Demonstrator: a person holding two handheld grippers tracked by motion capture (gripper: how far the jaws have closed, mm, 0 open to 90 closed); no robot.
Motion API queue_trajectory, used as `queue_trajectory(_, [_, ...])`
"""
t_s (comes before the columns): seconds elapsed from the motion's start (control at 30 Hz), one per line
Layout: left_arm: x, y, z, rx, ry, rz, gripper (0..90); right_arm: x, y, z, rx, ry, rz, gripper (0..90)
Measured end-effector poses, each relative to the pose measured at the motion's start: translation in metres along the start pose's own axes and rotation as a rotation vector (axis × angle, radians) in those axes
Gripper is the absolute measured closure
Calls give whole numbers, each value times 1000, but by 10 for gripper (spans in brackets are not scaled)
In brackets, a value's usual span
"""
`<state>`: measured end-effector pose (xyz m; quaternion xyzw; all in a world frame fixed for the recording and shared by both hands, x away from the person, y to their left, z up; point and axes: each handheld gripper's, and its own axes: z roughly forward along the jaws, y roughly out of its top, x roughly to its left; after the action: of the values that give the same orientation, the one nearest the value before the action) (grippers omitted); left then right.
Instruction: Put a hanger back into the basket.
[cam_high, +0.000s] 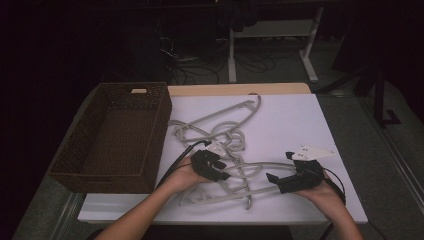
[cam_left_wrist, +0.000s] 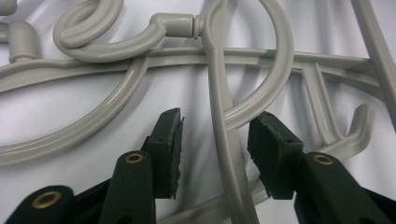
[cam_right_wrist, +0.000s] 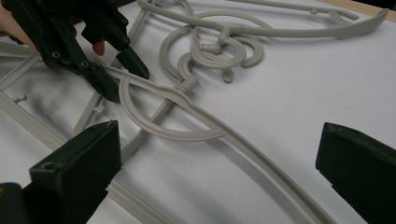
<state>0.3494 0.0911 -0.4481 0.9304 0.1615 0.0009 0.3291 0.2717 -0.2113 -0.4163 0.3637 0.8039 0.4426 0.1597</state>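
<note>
Several grey plastic hangers (cam_high: 237, 136) lie tangled on the white board (cam_high: 295, 120). My left gripper (cam_high: 223, 171) is low over the near part of the pile. It is open, and its jaws straddle a thin hanger arm (cam_left_wrist: 218, 112) without closing on it. A hook loop (cam_left_wrist: 273, 88) curves past the right pad (cam_left_wrist: 271, 144). My right gripper (cam_high: 280, 167) is to the right, pointing left at the same pile. It stands wide open above a long curved hanger bar (cam_right_wrist: 261, 161). The left gripper (cam_right_wrist: 126, 84) shows at the upper left of the right gripper view.
A brown wicker basket (cam_high: 150, 150) stands empty at the left, against the board's edge. The right part of the board is bare. Beyond the table's far edge there is a dark floor with cables and white desk legs (cam_high: 232, 55).
</note>
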Motion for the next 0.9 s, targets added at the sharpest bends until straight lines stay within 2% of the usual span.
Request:
queue_trajectory(0.2, [-1,1,-1,13,-3,-15,750,0,0,0,-1,0,-2,0])
queue_trajectory(0.27, [-1,1,-1,18,-6,-21,774,0,0,0,-2,-1,-2,0])
queue_trajectory(0.47, [0,1,-5,28,20,-48,795,-1,0,-2,-6,-4,-1,0])
queue_trajectory(0.77, [0,0,-17,26,33,-53,802,-2,0,-3,-9,-6,2,0])
queue_trajectory(0.9, [-1,-1,-27,19,43,-57,804,-2,0,-3,-11,-5,0,0])
